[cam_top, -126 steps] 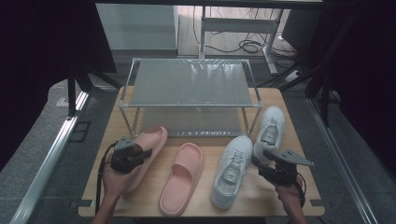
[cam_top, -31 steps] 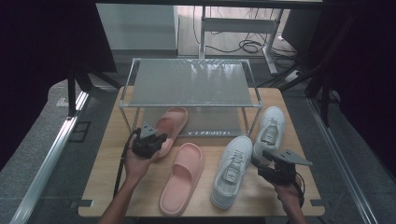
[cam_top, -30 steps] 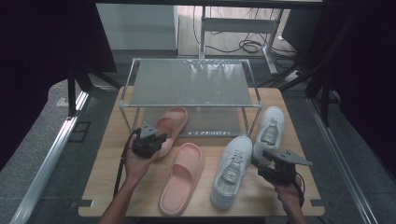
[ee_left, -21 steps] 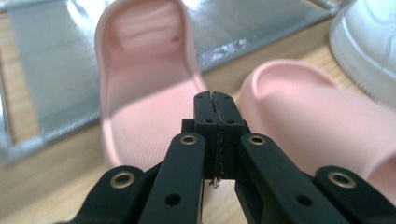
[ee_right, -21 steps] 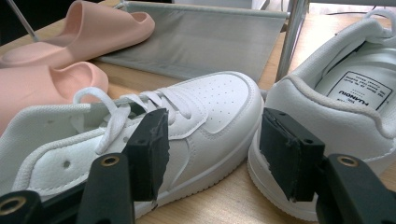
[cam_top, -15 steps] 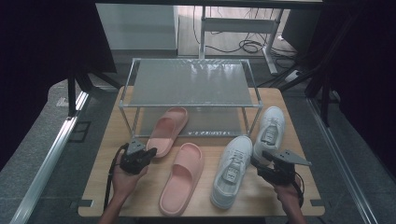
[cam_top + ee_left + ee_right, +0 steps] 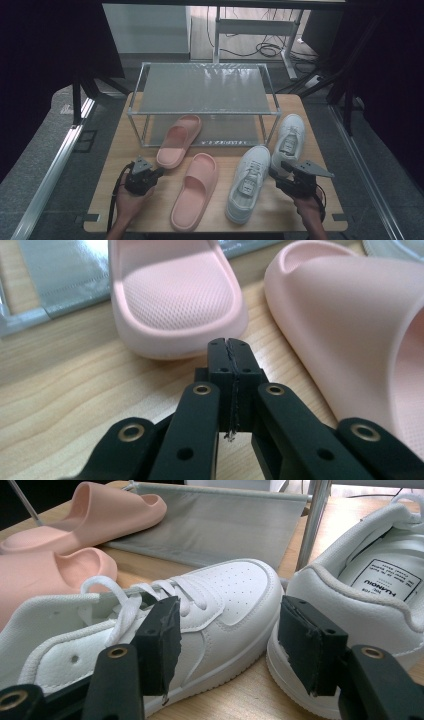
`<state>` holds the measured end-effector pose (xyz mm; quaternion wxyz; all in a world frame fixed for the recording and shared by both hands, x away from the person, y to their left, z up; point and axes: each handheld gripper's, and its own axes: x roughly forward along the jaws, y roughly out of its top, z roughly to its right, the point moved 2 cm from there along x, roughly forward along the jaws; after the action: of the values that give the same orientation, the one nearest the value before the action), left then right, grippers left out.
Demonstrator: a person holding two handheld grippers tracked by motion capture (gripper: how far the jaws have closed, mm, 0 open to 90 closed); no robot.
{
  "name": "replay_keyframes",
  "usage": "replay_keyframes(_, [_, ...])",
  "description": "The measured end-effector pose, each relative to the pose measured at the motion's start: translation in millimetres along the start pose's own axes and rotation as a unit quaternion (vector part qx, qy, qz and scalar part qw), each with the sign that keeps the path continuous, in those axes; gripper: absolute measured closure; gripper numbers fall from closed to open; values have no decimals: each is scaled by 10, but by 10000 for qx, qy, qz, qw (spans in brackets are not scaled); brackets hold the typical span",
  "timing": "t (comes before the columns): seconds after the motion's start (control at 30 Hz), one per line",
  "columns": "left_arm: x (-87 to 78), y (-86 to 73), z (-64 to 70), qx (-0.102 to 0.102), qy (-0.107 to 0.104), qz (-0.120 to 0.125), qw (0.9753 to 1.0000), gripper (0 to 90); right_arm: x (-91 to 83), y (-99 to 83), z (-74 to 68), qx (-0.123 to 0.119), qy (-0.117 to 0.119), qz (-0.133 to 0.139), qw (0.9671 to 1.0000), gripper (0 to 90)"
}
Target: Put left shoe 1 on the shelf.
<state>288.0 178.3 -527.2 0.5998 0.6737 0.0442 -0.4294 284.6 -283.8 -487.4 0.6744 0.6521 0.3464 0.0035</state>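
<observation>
One pink slide (image 7: 179,140) lies with its toe on the rack's lower shelf (image 7: 225,131) and its heel (image 7: 175,300) on the table. My left gripper (image 7: 158,171) rests just in front of that heel, shut and empty (image 7: 231,347), not touching it. The second pink slide (image 7: 196,190) lies on the table to its right (image 7: 350,340). Two white sneakers sit at the right: a near one (image 7: 248,182) and a far one (image 7: 289,142). My right gripper (image 7: 278,176) stands open (image 7: 230,640), facing the gap between the near sneaker (image 7: 220,600) and the far sneaker (image 7: 360,595).
A metal-framed rack (image 7: 202,87) with two grey shelves stands at the back middle of the wooden table (image 7: 125,145). Bare wood lies at the left front. The table edges are close behind both hands. Cables lie on the floor beyond the rack.
My left gripper carried the first pink slide from the front left to the rack's lower shelf, let go, and pulled back toward the front left. The right gripper has stayed still.
</observation>
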Motion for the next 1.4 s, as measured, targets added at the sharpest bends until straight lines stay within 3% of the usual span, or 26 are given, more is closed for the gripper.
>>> replay_keyframes(0.33, [127, -34, 6, 62, 6, -220, 9997, 900, -4, 3, 0, -2, 5, 5, 10000, 426])
replay_keyframes(0.87, [191, -6, -26, -18, 5, -216, 9998, 900, 14, -3, -10, -19, 18, -31, 10000, 424])
replay_keyframes(1.4, [369, 131, 49, 80, -81, -315, 9994, 900, -2, 5, 0, -13, 15, 1, 10000, 424])
